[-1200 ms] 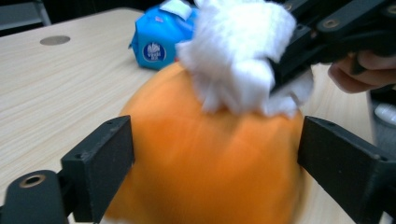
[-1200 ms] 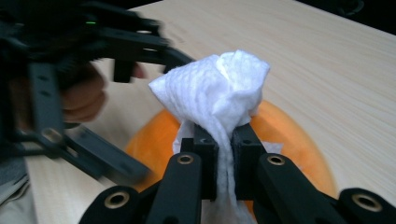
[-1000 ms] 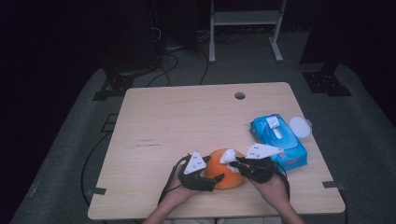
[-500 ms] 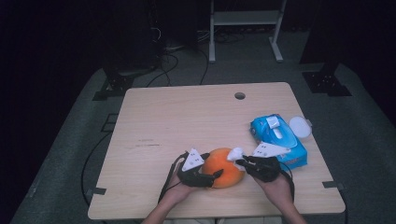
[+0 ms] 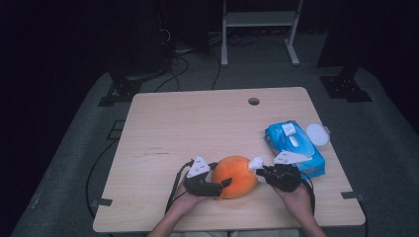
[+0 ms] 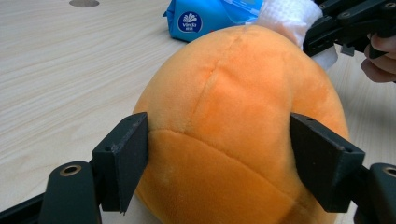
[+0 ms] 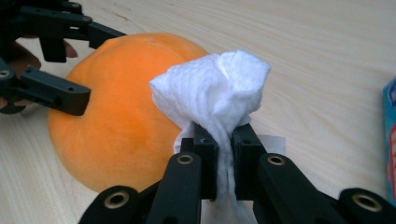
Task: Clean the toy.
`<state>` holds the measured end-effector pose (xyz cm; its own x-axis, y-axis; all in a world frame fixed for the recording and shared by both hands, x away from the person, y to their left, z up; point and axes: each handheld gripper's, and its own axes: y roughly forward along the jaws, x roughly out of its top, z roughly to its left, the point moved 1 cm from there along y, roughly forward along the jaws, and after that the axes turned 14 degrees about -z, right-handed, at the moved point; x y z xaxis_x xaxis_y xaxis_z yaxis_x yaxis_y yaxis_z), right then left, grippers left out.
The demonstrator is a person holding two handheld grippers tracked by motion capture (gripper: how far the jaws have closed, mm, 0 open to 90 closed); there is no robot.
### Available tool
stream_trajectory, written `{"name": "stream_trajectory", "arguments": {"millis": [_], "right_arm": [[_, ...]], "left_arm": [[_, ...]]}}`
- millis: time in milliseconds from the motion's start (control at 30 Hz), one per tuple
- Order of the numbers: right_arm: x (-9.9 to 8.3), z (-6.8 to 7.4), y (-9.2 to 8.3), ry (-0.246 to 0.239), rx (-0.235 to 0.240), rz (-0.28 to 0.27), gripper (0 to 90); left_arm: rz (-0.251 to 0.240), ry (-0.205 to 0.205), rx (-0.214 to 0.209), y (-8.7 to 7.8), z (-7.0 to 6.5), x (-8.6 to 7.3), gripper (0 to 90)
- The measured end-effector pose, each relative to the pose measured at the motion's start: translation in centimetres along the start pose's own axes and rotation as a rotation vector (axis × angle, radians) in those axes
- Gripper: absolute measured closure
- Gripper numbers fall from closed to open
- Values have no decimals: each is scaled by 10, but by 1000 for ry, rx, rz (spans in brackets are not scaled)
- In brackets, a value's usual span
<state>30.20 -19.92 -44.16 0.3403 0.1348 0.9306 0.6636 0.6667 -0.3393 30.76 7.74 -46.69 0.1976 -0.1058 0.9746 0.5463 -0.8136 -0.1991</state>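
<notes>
Left gripper (image 5: 217, 186) clamps orange plush ball (image 5: 236, 176); right gripper (image 7: 224, 140) pinches white wipe (image 7: 215, 93) (ball's 3 o'clock). Best: brace firmly, wipe lightly.

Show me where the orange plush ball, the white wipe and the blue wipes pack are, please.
orange plush ball (image 6: 233, 121): left gripper view, on its front seam area.
white wipe (image 7: 215, 88): right gripper view, on the bunched top.
blue wipes pack (image 5: 291, 143): high view, on its top face.

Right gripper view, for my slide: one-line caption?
Right gripper pinches a white wipe beside the orange plush ball.
</notes>
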Motion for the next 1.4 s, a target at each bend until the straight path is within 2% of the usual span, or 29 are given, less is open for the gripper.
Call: {"name": "stream_trajectory", "arguments": {"millis": [67, 167, 200, 267, 333, 400, 467, 567, 633, 667, 767, 800, 833, 900, 967, 1033, 1100, 1167, 1200, 1267, 1300, 1367, 1400], "right_arm": [[6, 7, -3, -19, 11, -20, 826], [14, 17, -6, -34, 51, -60, 826], [14, 17, -5, -42, 48, -54, 826], [7, 9, -1, -18, 36, -36, 826], [-1, -3, 3, -13, -17, -4, 826], [-7, -11, 3, 35, -23, 7, 826], [-3, -6, 1, 22, -16, -8, 825], [10, 7, -3, -4, 34, -69, 824], [12, 12, -3, -21, 41, -76, 824], [10, 11, -2, -21, 38, -67, 825], [1, 0, 2, 18, 7, -38, 825], [1, -3, 2, 38, 6, -39, 824], [2, -1, 1, 37, 6, -43, 824], [10, 7, -2, -1, 21, -67, 824], [17, 16, -4, -13, 55, -99, 824], [17, 19, -1, -42, 56, -85, 824], [12, 14, 2, -28, 51, -72, 824], [9, 11, 1, 7, 44, -72, 824], [10, 15, 1, -1, 41, -77, 824], [14, 29, 0, -72, 43, -77, 824], [15, 34, 1, -91, 58, -85, 824], [17, 39, 2, -101, 94, -102, 823], [17, 41, 3, -107, 96, -99, 824]], "left_arm": [[2, -2, -1, -1, 1, 0, 240], [-3, 0, -4, -1, 1, -1, 240], [-6, 2, -4, -1, 0, -1, 239], [-3, 13, -6, -1, -2, -1, 239], [-2, 25, -6, -1, -3, -1, 239], [2, 34, -7, -1, -4, 0, 238], [6, 42, -8, -2, -4, -1, 231], [3, 53, -9, -1, -6, -1, 231], [8, 67, -11, 0, -8, 0, 231], [6, 68, -16, 0, -9, -1, 232], [14, 94, -16, 1, -15, 0, 232], [15, 105, -15, 2, -18, 1, 232], [19, 124, -16, 2, -20, 1, 232], [19, 153, -26, 2, -25, 1, 232], [17, 171, -30, 3, -29, 1, 231], [11, 167, -37, 3, -30, 2, 220], [-1, 146, -47, 3, -28, 2, 201], [4, 167, -39, 5, -31, 2, 202], [10, 181, -35, 5, -34, 3, 202], [20, 212, -28, 4, -36, 2, 202], [18, 214, -27, 4, -37, 2, 203], [18, 218, -24, 3, -38, 1, 203], [19, 217, -23, 3, -38, 2, 203]]}}
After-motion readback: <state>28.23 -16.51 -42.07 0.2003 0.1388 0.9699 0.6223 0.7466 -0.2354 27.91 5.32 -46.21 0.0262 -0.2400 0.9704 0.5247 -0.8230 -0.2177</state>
